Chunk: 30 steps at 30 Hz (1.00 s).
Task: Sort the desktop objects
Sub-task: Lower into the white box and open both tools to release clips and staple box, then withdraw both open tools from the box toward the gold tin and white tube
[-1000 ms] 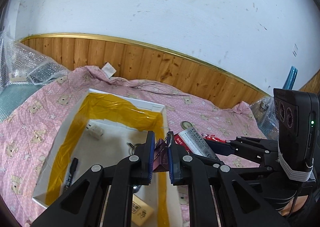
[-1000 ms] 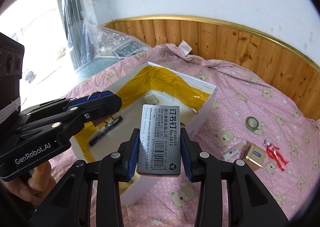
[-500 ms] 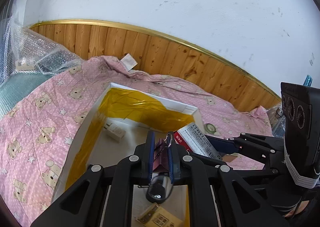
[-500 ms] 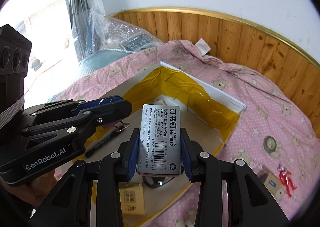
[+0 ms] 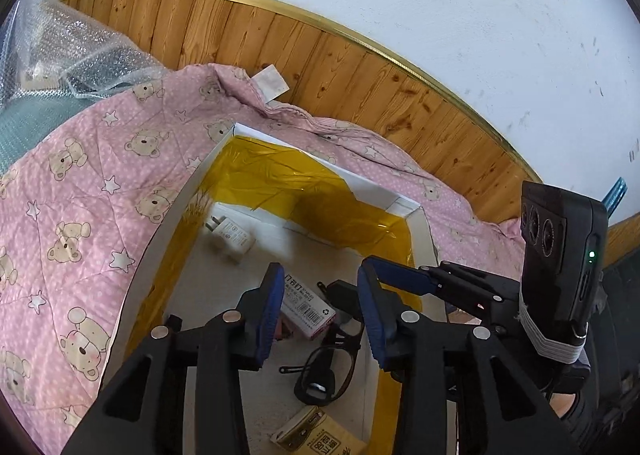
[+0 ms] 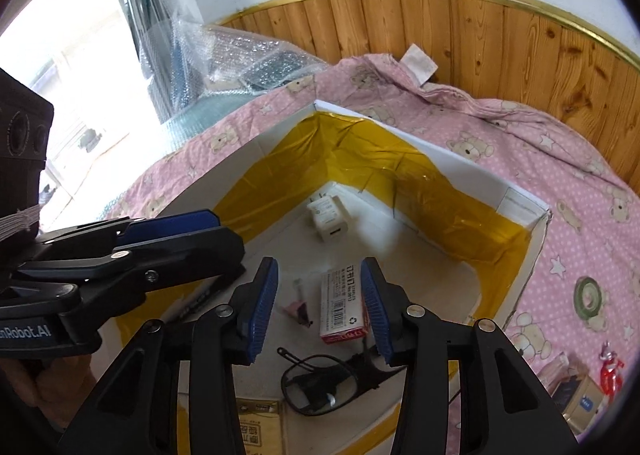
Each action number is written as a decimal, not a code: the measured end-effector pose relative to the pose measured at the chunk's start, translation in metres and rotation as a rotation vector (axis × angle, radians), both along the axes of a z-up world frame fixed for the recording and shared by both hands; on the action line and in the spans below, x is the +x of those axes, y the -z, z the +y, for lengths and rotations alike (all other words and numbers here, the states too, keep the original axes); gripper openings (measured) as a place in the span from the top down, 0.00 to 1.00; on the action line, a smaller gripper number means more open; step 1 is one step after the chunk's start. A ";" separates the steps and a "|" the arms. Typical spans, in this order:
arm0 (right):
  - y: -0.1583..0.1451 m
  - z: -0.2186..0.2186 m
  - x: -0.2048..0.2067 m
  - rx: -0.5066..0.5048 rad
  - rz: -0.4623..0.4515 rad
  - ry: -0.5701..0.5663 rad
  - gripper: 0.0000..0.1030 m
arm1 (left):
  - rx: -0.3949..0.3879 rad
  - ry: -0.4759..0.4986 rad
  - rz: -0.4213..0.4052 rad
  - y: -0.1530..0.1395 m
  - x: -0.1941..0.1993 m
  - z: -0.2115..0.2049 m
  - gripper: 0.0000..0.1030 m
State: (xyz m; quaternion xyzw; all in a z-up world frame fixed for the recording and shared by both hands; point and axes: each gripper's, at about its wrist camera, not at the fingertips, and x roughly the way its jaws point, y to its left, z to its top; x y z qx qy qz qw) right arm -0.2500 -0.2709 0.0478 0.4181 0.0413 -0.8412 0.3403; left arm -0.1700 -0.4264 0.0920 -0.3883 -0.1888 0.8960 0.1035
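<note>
A pink bear-print quilt (image 6: 520, 143) carries the white box (image 6: 524, 199). Both my grippers, left (image 5: 322, 313) and right (image 6: 320, 307), hang apart and empty above it; staple box (image 6: 344, 305) lies inside. I'd lift straight clear, then head for the tape roll (image 6: 587, 294) outside the box.

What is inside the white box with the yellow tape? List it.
Inside the white box: a white charger, staple box, pink binder clip, black glasses and a tan carton. The gripper fingers hide part of the floor, so more may lie there.
</note>
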 end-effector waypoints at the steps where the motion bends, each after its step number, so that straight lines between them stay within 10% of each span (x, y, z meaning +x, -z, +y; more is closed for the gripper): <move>1: -0.001 0.001 0.002 -0.002 0.002 -0.006 0.55 | -0.004 -0.005 0.002 0.000 0.000 0.000 0.62; 30: -0.019 0.053 0.083 -0.038 -0.006 0.024 0.55 | -0.085 0.040 0.020 -0.011 0.073 0.040 0.61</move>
